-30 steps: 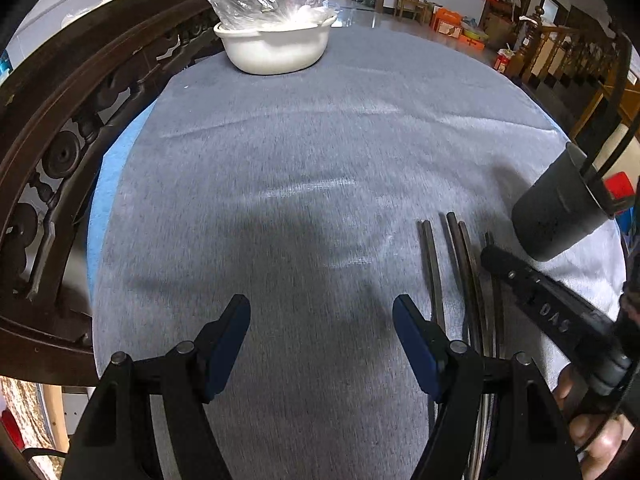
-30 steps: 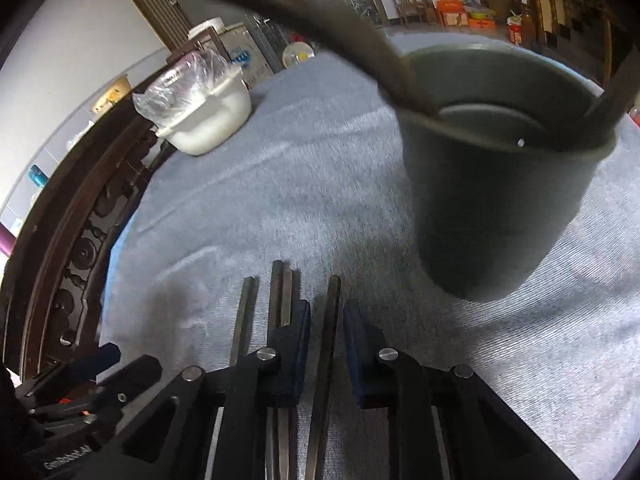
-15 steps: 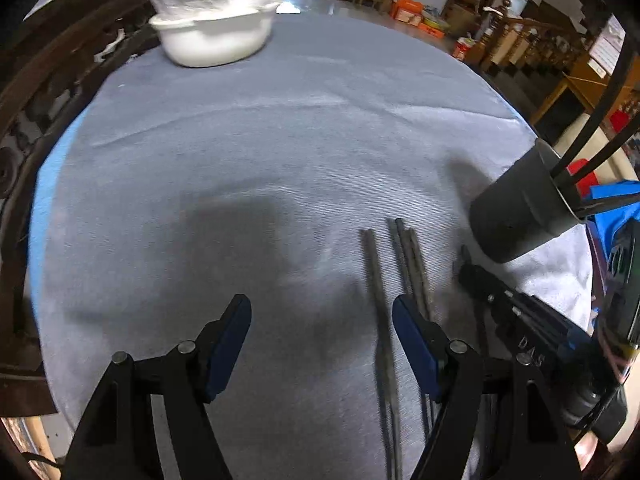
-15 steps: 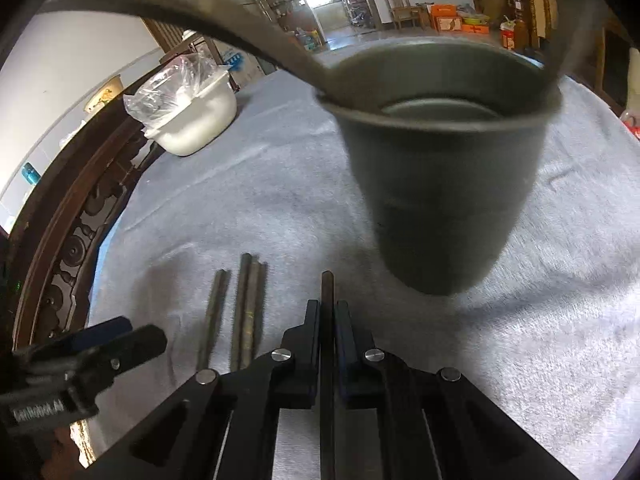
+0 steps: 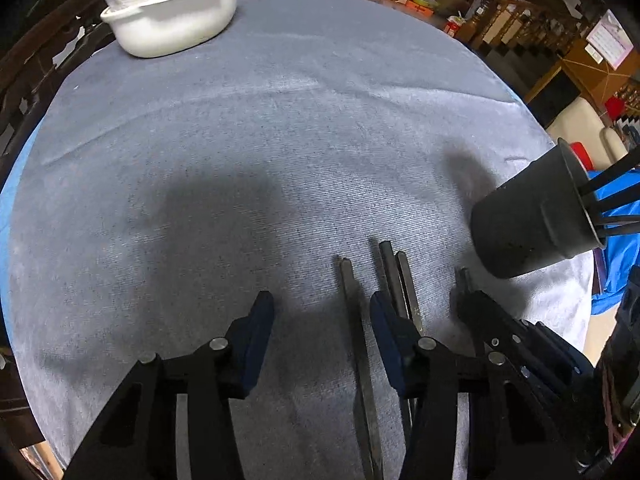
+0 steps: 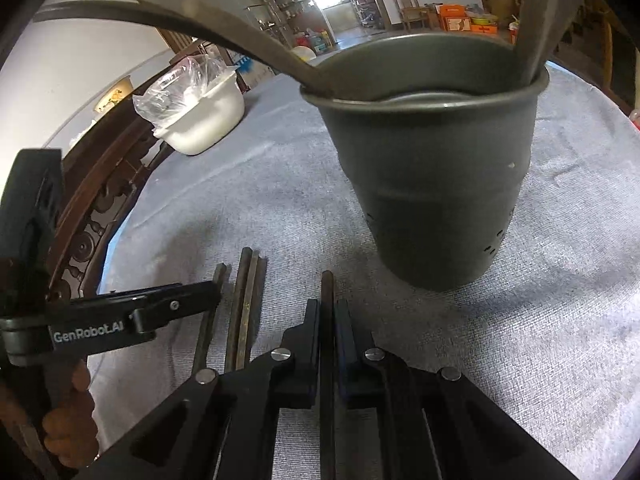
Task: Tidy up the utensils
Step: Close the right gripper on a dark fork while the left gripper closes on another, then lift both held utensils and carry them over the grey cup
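Cup (image 6: 436,168), dark, upright on grey cloth (image 5: 280,140), holds several utensil handles. My right gripper (image 6: 327,320) clamps one chopstick (image 6: 327,292). Left gripper (image 5: 320,316), closing, straddles another chopstick (image 5: 352,308), pads apart.

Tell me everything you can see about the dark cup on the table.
The dark cup is a tall, tapered tumbler with a rolled rim, matte grey-black, likely metal or plastic. Small holes dot its lower wall. It stands upright on the grey tablecloth, towards the table's edge. Several dark utensil handles lean out of it against the rim; what their ends are is hidden. Nothing else touches it: the chopstick clamped in the right tool stops short of its base.
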`<state>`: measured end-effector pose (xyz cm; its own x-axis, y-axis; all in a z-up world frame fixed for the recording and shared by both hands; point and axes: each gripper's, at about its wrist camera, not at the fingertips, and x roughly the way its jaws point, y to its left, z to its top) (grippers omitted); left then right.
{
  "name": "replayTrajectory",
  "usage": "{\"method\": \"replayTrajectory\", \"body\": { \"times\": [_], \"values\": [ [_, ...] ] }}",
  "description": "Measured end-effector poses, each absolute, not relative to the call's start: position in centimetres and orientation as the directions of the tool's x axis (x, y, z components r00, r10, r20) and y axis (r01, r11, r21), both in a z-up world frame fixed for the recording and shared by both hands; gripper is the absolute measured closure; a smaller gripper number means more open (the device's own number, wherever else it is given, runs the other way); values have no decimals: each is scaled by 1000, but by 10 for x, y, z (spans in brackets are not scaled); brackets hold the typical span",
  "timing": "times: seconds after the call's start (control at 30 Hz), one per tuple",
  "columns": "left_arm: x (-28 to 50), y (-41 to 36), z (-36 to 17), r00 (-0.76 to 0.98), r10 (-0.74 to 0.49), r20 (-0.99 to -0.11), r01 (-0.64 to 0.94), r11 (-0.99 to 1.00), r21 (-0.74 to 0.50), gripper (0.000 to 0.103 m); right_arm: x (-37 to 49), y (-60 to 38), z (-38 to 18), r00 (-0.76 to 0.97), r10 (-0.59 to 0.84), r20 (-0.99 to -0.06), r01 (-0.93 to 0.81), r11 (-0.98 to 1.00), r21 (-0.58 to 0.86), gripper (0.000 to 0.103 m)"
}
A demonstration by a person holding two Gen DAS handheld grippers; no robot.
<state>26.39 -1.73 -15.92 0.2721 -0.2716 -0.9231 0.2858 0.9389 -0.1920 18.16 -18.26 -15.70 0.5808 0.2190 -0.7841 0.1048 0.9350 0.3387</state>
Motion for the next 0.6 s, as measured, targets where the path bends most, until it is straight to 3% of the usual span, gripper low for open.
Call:
{"method": "replayTrajectory", "body": {
  "times": [0.13, 0.27, 0.6],
  "values": [
    [264, -23, -158, 286, -265, -921, 299, 938, -177, 54, 186, -181, -157, 576, 222, -787, 109, 933, 343, 93],
    [267, -28, -162, 295, -265, -918, 317, 934, -168, 92, 188, -178, -157, 585, 213, -783, 88, 943, 322, 95],
    [243, -7, -133, 348, -308, -886, 311, 929, -201, 95, 163, -192, -137, 643, 270, -717, 67, 912, 404, 96]
  ]
}}
